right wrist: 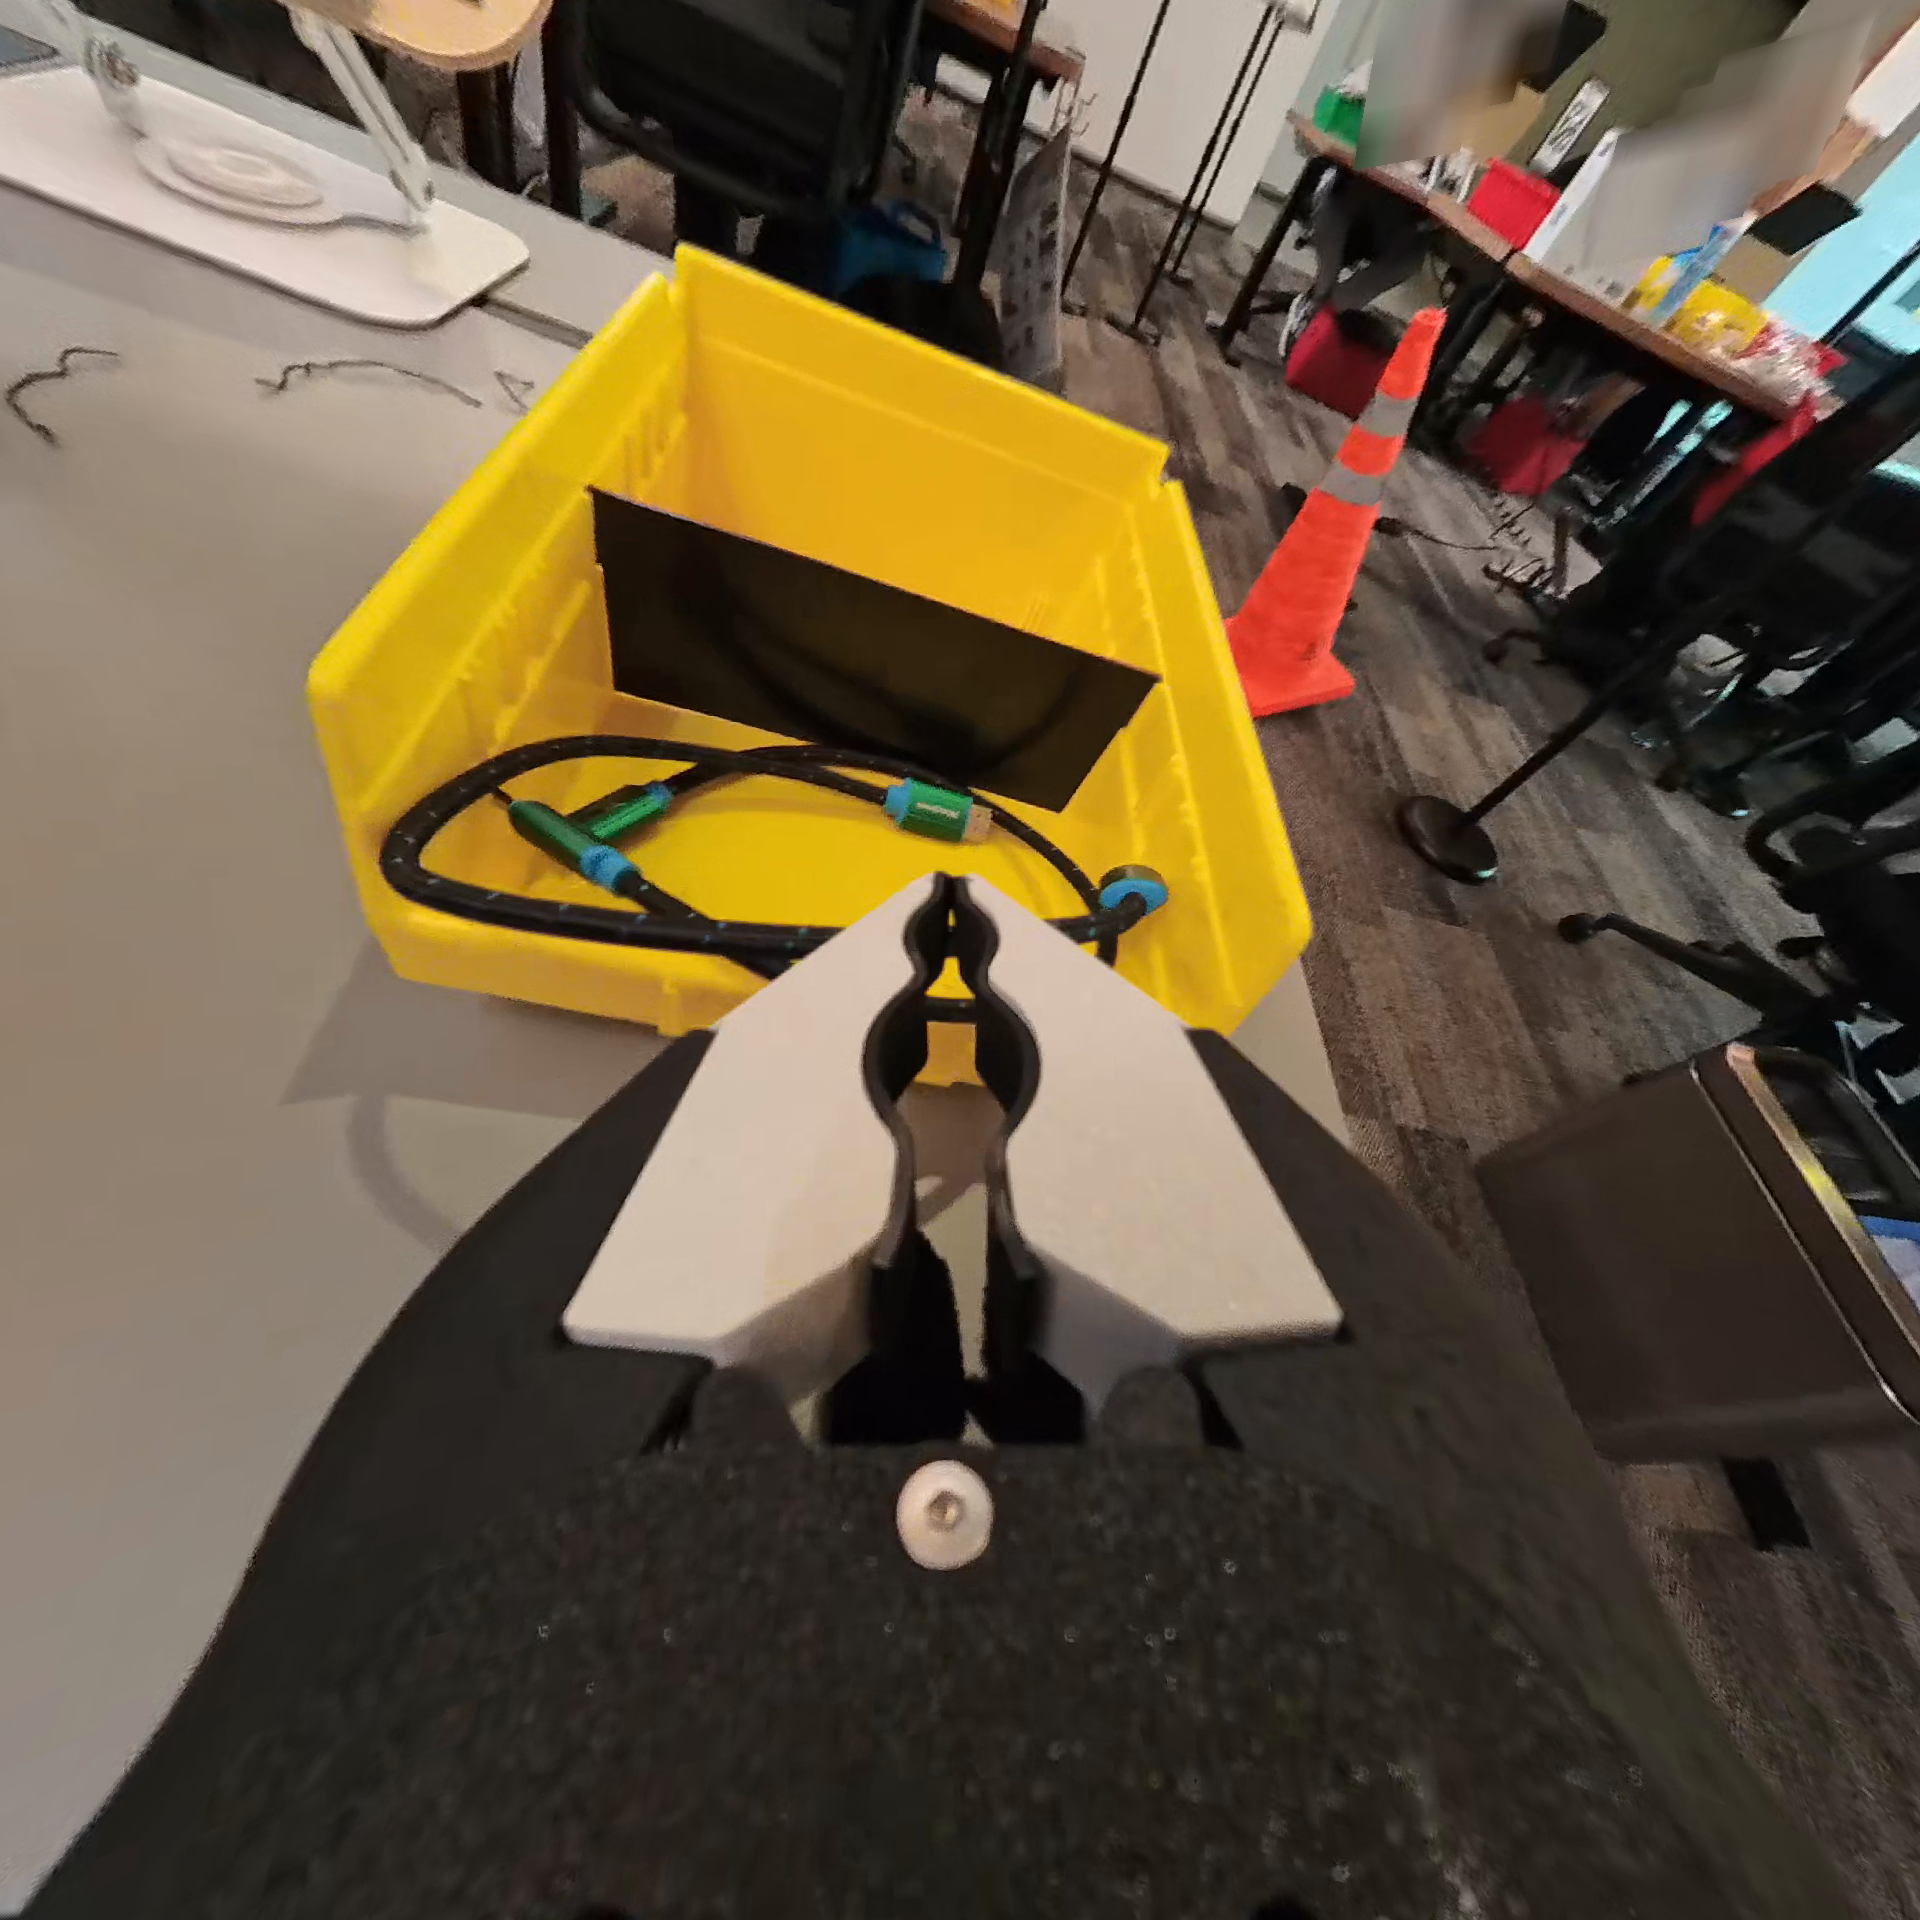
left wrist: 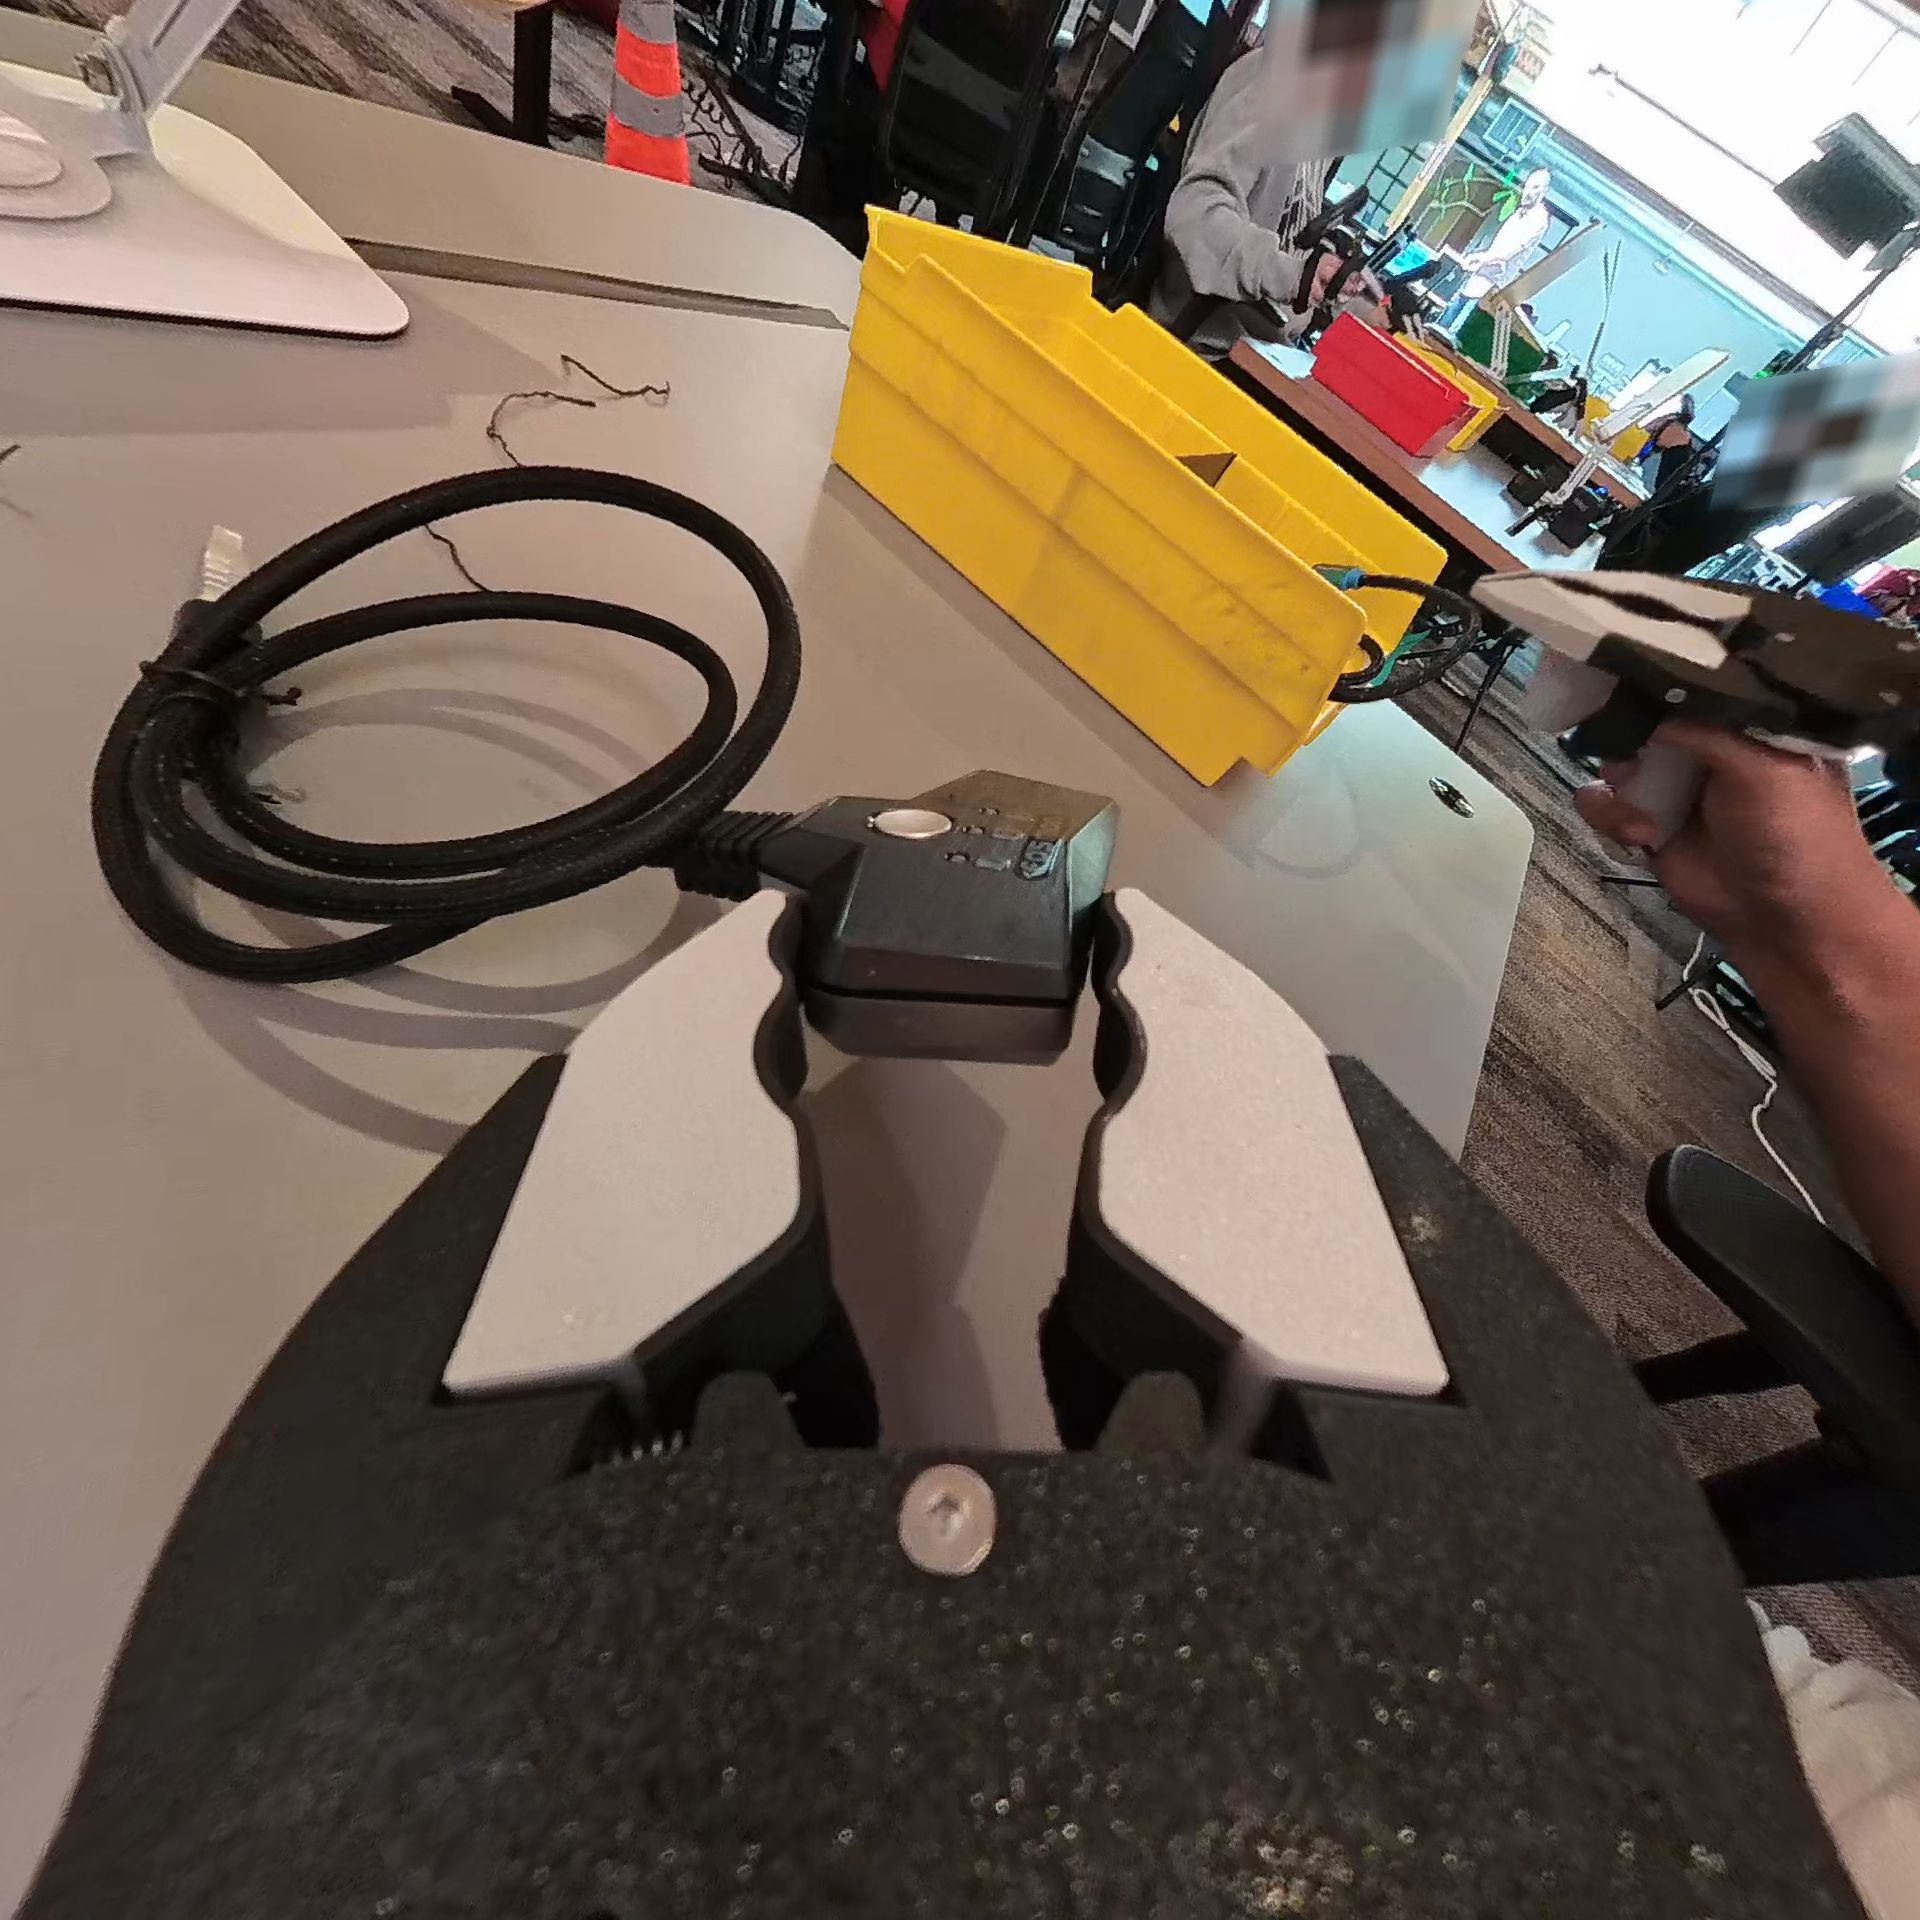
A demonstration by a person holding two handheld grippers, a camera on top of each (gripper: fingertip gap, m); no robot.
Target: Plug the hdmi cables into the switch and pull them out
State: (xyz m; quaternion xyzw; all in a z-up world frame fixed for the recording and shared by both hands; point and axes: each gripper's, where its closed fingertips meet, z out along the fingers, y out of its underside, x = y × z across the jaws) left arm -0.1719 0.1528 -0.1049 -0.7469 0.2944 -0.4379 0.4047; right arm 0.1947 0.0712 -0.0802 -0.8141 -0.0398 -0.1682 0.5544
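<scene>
The black HDMI switch (left wrist: 966, 883) sits on the grey table (left wrist: 623, 1039), and its black braided cable (left wrist: 416, 727) is coiled to the left. My left gripper (left wrist: 945, 914) is shut on the switch's near end. The HDMI cables (right wrist: 623, 914), black braided with green plugs (right wrist: 930, 810), lie in the yellow bin (right wrist: 468, 644). One loop hangs over the bin's front wall. My right gripper (right wrist: 951, 883) is shut, with its tips over the bin's front edge just above that loop. I cannot tell whether it touches the cable. It also shows in the left wrist view (left wrist: 1496, 597), held in a hand.
A black divider card (right wrist: 862, 644) stands across the bin. A white stand base (right wrist: 260, 208) is at the table's far left. Thin thread scraps (left wrist: 582, 400) lie on the table. An orange cone (right wrist: 1340, 520) and chairs (left wrist: 1787, 1299) stand on the floor past the table's right edge. Across from one pair of fingers to the other is roughly 40 centimetres.
</scene>
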